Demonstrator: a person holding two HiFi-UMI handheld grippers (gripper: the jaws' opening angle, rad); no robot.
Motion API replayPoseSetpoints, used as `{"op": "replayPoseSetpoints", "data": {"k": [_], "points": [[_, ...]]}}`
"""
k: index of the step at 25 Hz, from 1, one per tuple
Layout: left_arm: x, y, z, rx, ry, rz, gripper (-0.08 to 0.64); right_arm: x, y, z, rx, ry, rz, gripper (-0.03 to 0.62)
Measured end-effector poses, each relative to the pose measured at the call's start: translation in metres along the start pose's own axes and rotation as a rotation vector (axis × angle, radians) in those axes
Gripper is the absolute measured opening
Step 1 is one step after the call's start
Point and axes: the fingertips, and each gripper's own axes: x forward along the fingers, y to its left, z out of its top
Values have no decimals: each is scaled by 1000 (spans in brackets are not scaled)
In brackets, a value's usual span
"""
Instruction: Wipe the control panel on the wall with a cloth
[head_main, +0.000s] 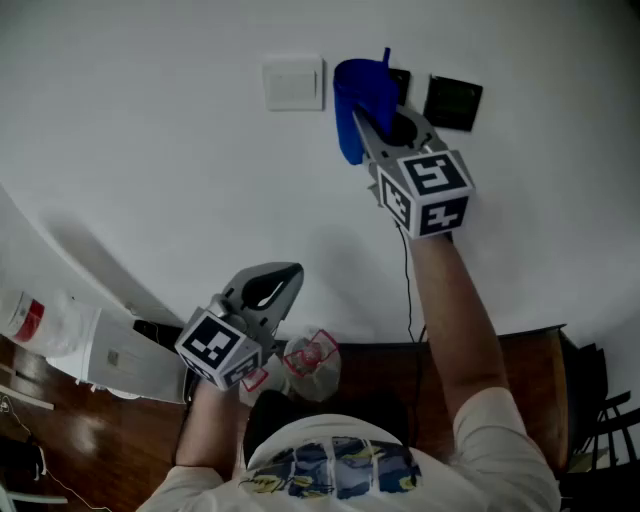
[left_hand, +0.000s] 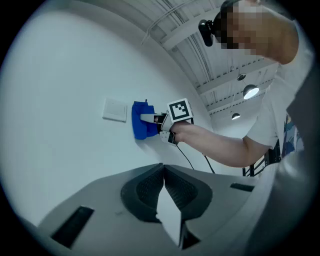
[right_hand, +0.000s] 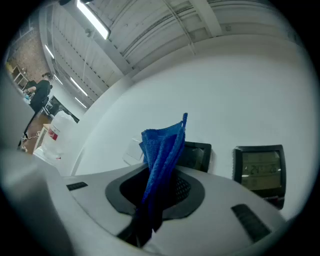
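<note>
My right gripper (head_main: 368, 125) is raised to the white wall and is shut on a folded blue cloth (head_main: 352, 100). The cloth (right_hand: 162, 150) stands up between the jaws, in front of a dark control panel (right_hand: 199, 156) and covering its left part. A second dark panel (right_hand: 260, 167) with a lit display sits just to the right, uncovered. A white switch plate (head_main: 293, 84) is left of the cloth. My left gripper (head_main: 265, 292) hangs low near my body, shut and holding nothing. In the left gripper view, the cloth (left_hand: 142, 121) rests against the wall beside the switch plate (left_hand: 115, 110).
A thin black cable (head_main: 408, 290) runs down the wall to a dark wooden cabinet (head_main: 525, 380). A large water bottle (head_main: 40, 320) and a white slanted board (head_main: 120, 350) stand at the lower left. A crumpled plastic wrapper (head_main: 312, 360) lies below the left gripper.
</note>
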Motion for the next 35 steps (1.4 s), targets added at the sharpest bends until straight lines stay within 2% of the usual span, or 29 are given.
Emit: {"op": "replayPoseSetpoints", "data": {"k": [6, 12, 22, 28, 35], "points": [[3, -6, -2, -2, 5, -11, 6, -19, -24, -6, 1, 11, -54, 75], [6, -10, -5, -13, -3, -19, 5, -53, -70, -12, 9, 17, -157, 75], [14, -16, -4, -14, -6, -41, 5, -56, -75, -10, 10, 7, -154, 75], [14, -19, 0, -17, -3, -51, 6, -61, -84, -10, -23, 26, -154, 75], [15, -25, -6, -22, 11, -61, 6, -100, -131, -19, -3, 46, -251, 75]]}}
